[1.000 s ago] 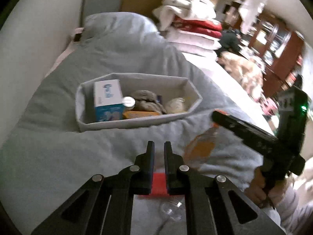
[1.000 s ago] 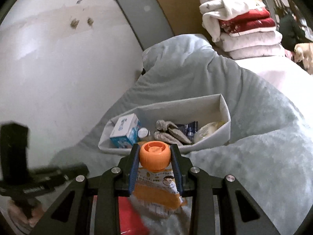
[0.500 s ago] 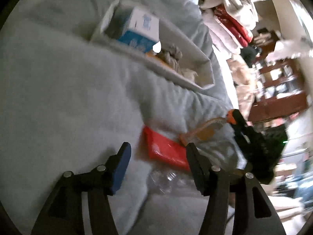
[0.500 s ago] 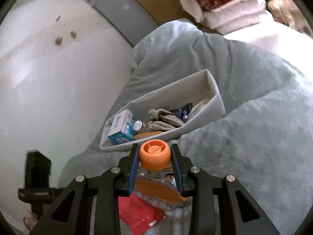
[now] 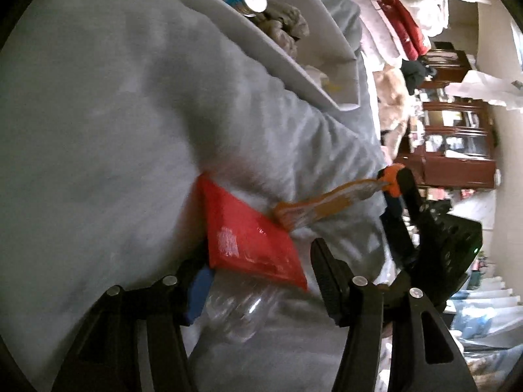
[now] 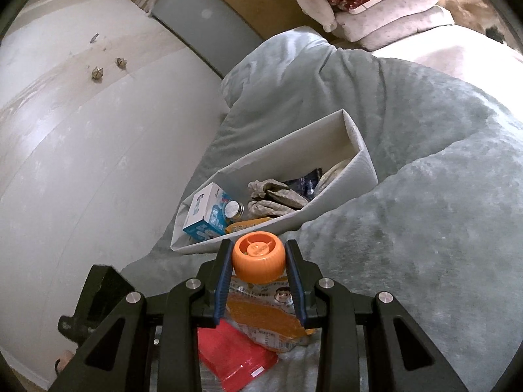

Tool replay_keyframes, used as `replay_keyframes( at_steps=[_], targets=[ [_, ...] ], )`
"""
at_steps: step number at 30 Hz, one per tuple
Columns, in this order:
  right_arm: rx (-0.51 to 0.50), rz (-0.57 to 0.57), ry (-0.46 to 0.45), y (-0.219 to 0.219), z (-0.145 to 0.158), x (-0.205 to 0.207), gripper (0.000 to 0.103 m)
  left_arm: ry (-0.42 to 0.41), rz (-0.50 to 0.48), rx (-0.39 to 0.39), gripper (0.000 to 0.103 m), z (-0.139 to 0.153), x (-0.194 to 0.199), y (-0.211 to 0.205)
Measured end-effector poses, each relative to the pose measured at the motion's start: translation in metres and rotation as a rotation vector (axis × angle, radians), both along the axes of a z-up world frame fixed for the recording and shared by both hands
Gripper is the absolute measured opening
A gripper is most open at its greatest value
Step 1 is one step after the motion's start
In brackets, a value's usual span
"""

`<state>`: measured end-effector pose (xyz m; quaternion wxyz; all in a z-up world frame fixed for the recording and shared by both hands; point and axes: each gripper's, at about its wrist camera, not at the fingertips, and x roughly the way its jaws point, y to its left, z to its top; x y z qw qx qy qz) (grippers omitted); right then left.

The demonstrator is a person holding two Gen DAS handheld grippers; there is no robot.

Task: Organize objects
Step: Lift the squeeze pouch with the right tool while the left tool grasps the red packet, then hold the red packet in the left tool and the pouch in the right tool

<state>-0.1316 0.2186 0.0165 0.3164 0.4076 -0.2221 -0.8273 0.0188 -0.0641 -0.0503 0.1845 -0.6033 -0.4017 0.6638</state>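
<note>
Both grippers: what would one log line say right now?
left gripper: closing around red packet | right gripper: shut on pouch cap | bin: ahead

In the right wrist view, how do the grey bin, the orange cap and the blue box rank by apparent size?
1. grey bin
2. orange cap, though it is nearest the camera, so unsure
3. blue box

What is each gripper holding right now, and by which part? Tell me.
The right gripper holds the snack pouch by its orange cap. The left gripper holds nothing; its jaws, just closing, straddle the red packet without pressing it.
</note>
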Motion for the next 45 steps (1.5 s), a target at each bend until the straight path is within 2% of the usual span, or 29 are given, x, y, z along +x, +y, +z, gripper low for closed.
replay_keyframes(
  at_steps=[1, 2, 5, 7, 9, 14, 17, 18, 19, 22, 24, 30, 32, 34, 35, 37, 41, 45],
  targets=[
    [0.003, 0.001, -0.001, 0.000, 0.000, 0.000, 0.031, 0.000, -0.003, 0.005, 0.027, -0.001, -0.002, 0.001],
    [0.007, 0.003, -0.002, -0.001, 0.000, 0.000, 0.031, -0.002, -0.009, 0.026, 0.027, -0.003, -0.003, 0.002],
    [0.018, 0.000, 0.002, -0.002, 0.001, 0.001, 0.031, 0.046, -0.002, 0.014, 0.021, 0.005, -0.001, 0.005],
    [0.018, -0.003, 0.007, -0.001, 0.002, 0.002, 0.031, 0.102, 0.015, -0.019, 0.020, 0.019, 0.002, 0.003],
    [0.018, -0.006, 0.015, -0.001, 0.003, 0.004, 0.031, 0.173, 0.035, -0.083, 0.017, 0.035, 0.003, 0.004],
    [0.020, 0.009, 0.019, -0.005, 0.003, 0.005, 0.031, 0.424, 0.042, -0.378, 0.013, 0.095, 0.019, 0.017],
    [-0.001, 0.016, 0.009, -0.003, 0.000, 0.003, 0.031, 0.516, 0.002, -0.575, 0.012, 0.111, 0.022, 0.036],
    [-0.004, 0.014, 0.005, -0.003, -0.001, 0.001, 0.031, 0.515, -0.016, -0.623, 0.012, 0.108, 0.020, 0.042],
    [-0.011, 0.012, -0.001, -0.001, -0.002, 0.000, 0.031, 0.500, -0.029, -0.632, 0.012, 0.101, 0.017, 0.040],
    [-0.022, 0.008, -0.009, 0.001, -0.004, -0.001, 0.031, 0.430, -0.058, -0.607, 0.010, 0.077, 0.009, 0.030],
    [-0.026, 0.008, -0.012, 0.001, -0.004, -0.001, 0.031, 0.399, -0.062, -0.620, 0.010, 0.064, 0.008, 0.026],
    [-0.003, 0.013, -0.029, -0.002, -0.008, -0.004, 0.031, 0.382, -0.049, -0.661, 0.011, 0.058, 0.002, 0.018],
    [0.000, 0.017, -0.030, -0.002, -0.008, -0.004, 0.031, 0.378, -0.085, -0.617, 0.013, 0.055, 0.002, 0.024],
    [-0.001, 0.018, -0.029, -0.002, -0.008, -0.004, 0.031, 0.364, -0.132, -0.584, 0.022, 0.050, 0.002, 0.033],
    [-0.001, 0.019, -0.030, -0.002, -0.008, -0.004, 0.031, 0.349, -0.159, -0.583, 0.024, 0.044, 0.002, 0.038],
    [-0.002, 0.020, -0.030, -0.002, -0.008, -0.004, 0.031, 0.331, -0.193, -0.609, 0.030, 0.037, 0.002, 0.046],
    [0.000, 0.022, -0.029, -0.002, -0.009, -0.004, 0.031, 0.344, -0.221, -0.669, 0.030, 0.035, 0.003, 0.055],
    [0.000, 0.022, -0.030, -0.002, -0.009, -0.004, 0.031, 0.347, -0.222, -0.686, 0.030, 0.034, 0.004, 0.056]
  ],
)
